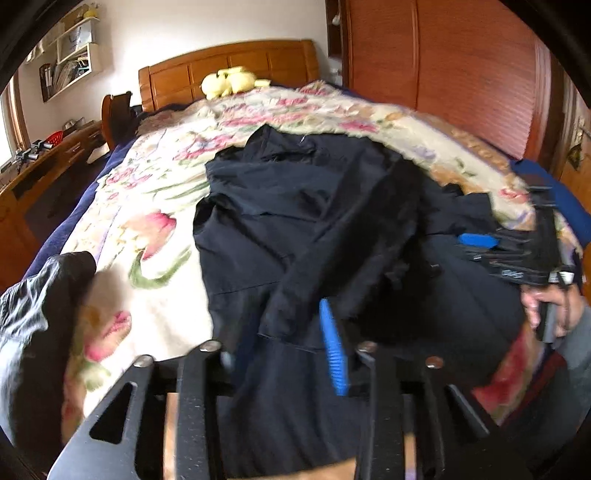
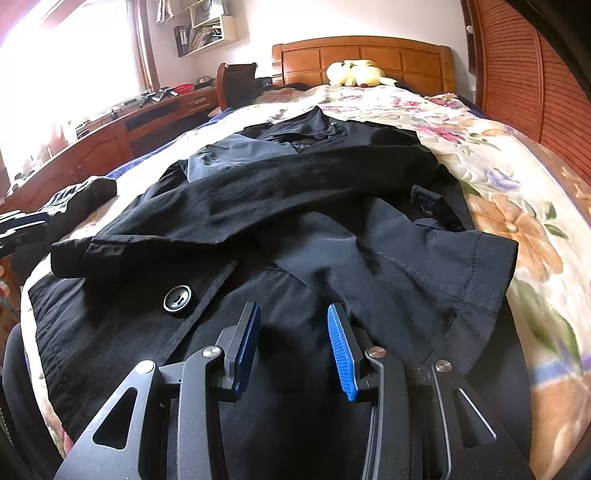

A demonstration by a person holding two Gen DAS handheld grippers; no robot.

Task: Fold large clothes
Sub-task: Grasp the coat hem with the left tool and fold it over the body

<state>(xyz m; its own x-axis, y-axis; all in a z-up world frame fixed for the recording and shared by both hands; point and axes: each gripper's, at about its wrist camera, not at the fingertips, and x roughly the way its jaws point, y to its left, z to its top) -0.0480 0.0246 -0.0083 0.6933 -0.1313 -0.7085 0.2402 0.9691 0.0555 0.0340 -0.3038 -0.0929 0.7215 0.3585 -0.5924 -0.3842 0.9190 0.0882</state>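
One black coat (image 2: 288,229) spread across the floral bedspread (image 2: 517,206), lying at the near end of the bed, one sleeve (image 2: 229,206) folded across the chest, a second sleeve end (image 2: 454,266) turned in from the right. One large button (image 2: 178,299) showing on the front panel. Two grippers: right gripper (image 2: 293,345) hovering just above the lower coat front, blue pads apart, nothing pinched between them; left gripper (image 1: 280,347) blurred, over the coat hem, jaws parted with no cloth between the pads. One hand (image 1: 554,310) at the right edge of the left view. One yellow plush toy (image 2: 354,74) by the wooden headboard (image 2: 362,51). One wall shelf (image 2: 207,29) holding files and papers, too small to count. One dark glossy garment (image 1: 40,295) at the bed's left edge.
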